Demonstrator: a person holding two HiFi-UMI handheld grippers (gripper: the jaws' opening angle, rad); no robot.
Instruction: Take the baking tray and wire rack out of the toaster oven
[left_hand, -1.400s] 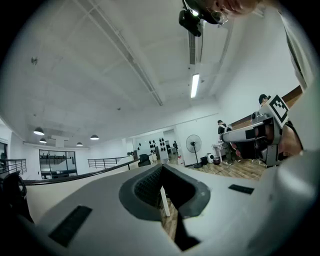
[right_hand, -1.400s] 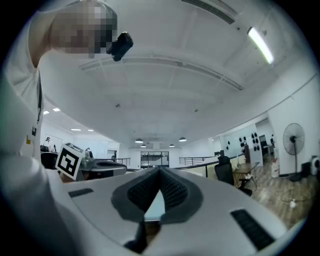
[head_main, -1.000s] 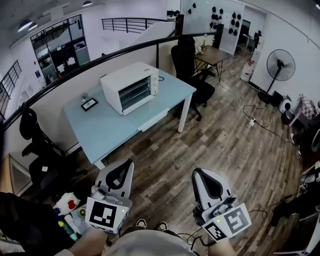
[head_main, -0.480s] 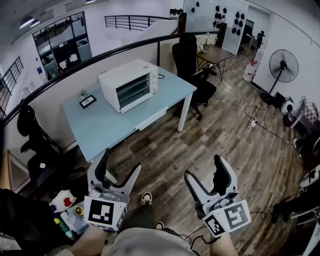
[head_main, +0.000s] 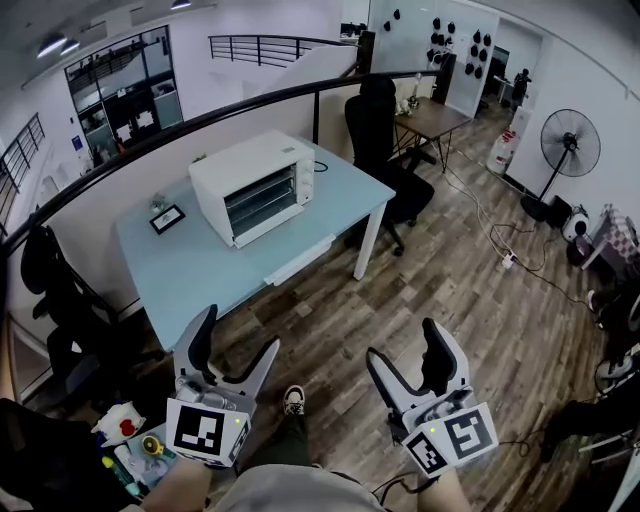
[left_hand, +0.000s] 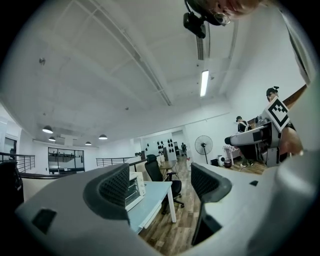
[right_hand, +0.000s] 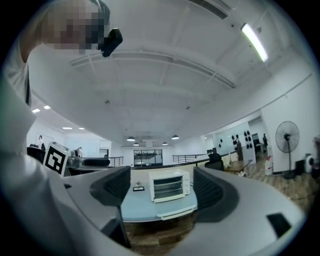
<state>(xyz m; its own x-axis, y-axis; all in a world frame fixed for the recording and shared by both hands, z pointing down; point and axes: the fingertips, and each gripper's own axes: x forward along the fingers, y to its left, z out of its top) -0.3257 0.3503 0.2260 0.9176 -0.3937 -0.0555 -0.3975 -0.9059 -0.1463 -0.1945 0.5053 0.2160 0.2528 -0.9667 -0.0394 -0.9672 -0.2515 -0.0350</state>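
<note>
The toaster oven (head_main: 255, 187) stands on the rear part of a pale blue table (head_main: 210, 272), well apart from both grippers. It is a white box whose long axis runs along the table's back edge, parallel to the black railing (head_main: 200, 120) behind it. Its glass door is shut and faces the table's front edge and the wooden floor (head_main: 450, 290); the control panel sits at the right end of that front face. Horizontal lines show through the glass, but the baking tray and the wire rack cannot be told apart at this range. A small picture frame (head_main: 167, 218) stands on the table just left of the oven. A black office chair (head_main: 385, 140) is at the table's right end, and a standing fan (head_main: 570, 145) is farther right. Near the bottom of the head view the left gripper (head_main: 238, 335) and the right gripper (head_main: 402, 340) are held side by side over the floor, both pointing level toward the table. The jaws of each have just been opening and now stand wide apart with nothing between them. In the right gripper view the oven (right_hand: 170, 186) appears in the gap between the spread jaws of that gripper (right_hand: 161, 187), far off. In the left gripper view the oven (left_hand: 134, 189) shows beside the left jaw of that gripper (left_hand: 160, 185), partly hidden.
</note>
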